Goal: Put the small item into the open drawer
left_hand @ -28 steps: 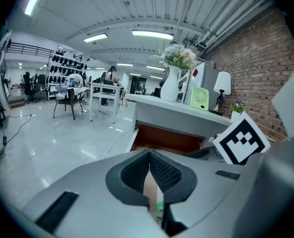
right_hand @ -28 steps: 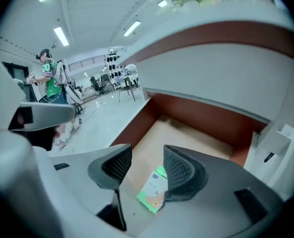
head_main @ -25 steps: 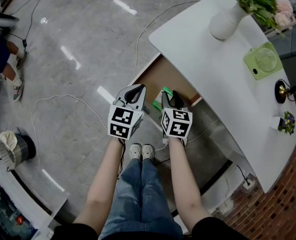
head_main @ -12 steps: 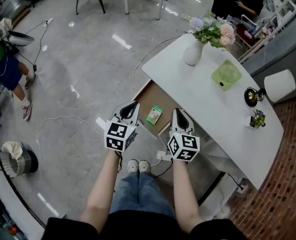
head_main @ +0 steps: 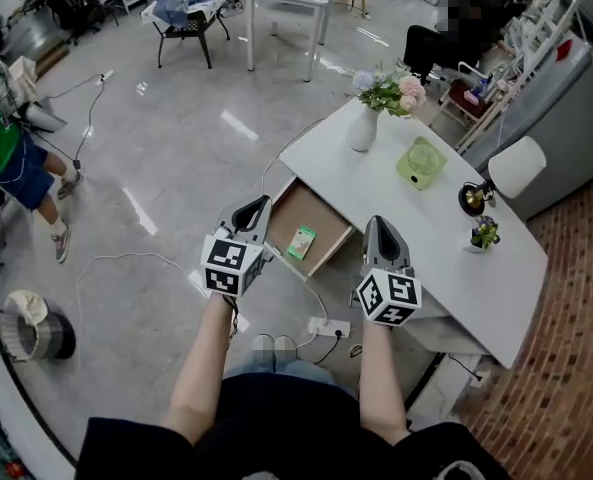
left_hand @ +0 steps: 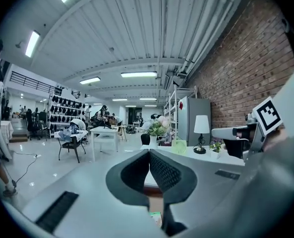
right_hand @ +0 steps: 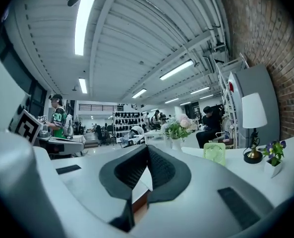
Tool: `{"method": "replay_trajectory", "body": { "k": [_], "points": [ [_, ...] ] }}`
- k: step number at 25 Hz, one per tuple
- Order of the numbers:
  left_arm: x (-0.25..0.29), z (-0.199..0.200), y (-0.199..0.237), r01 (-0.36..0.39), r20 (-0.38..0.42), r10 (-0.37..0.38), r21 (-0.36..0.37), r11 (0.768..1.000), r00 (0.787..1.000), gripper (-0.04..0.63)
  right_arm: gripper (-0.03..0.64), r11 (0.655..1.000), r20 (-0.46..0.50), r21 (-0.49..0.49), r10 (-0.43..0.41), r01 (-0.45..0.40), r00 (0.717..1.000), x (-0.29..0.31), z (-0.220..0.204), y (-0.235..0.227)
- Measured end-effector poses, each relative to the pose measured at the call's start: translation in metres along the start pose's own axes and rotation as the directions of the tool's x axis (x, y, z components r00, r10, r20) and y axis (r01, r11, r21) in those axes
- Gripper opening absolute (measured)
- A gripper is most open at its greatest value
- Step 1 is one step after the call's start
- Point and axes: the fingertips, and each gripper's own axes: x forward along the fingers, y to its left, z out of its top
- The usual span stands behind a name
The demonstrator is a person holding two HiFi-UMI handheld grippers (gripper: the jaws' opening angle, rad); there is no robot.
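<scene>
- The small box [head_main: 301,241] lies flat on the floor of the open drawer [head_main: 294,211], so the main step looks done.
- The left gripper [left_hand: 149,152] has its jaws shut, pads meeting tip to tip, with nothing between them. The box sits below and just ahead of these jaws, a little to their right.
- The right gripper [right_hand: 147,148] is closing right down — its pads already touch, and nothing is caught between them. The box is below these jaws and off to their left, well apart from them.
- Both grippers are raised above the drawer, with the drawer between and ahead of the two sets of jaws. Neither touches the box, the drawer or the table [head_main: 446,238].
- As a judgement, nothing of the stated task seems left; the drawer is open, but shutting it is not asked for.
</scene>
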Motion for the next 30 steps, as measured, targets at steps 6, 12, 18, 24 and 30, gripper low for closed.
{"method": "replay_trajectory", "body": {
  "k": [6, 12, 18, 24, 30],
  "points": [
    [-0.019, 0.025, -0.008, 0.004, 0.049, -0.005, 0.030, 1.000, 0.999, 0.021, 0.002, 1.000, 0.055, -0.004, -0.021, 0.021, 0.998, -0.028, 0.020, -0.002],
    [-0.026, 0.022, -0.020, 0.018, 0.045, -0.020, 0.045, 0.999, 0.999, 0.021, 0.001, 1.000, 0.075, 0.001, -0.031, 0.031, 0.997, -0.038, 0.020, 0.000],
    [-0.027, 0.020, -0.027, 0.025, 0.042, -0.026, 0.043, 0.999, 0.999, 0.021, 0.000, 0.999, 0.062, -0.006, -0.033, 0.033, 0.998, -0.042, 0.014, -0.001],
    [-0.028, 0.018, -0.032, 0.022, 0.041, -0.023, 0.032, 0.999, 0.999, 0.021, 0.000, 1.000, 0.056, -0.003, -0.021, 0.021, 0.998, -0.047, 0.014, -0.002],
    [-0.029, 0.016, -0.032, 0.018, 0.033, -0.019, 0.029, 0.999, 0.999, 0.021, 0.000, 1.000, 0.040, -0.006, -0.002, 0.003, 0.999, -0.047, 0.012, -0.001]
  ]
}}
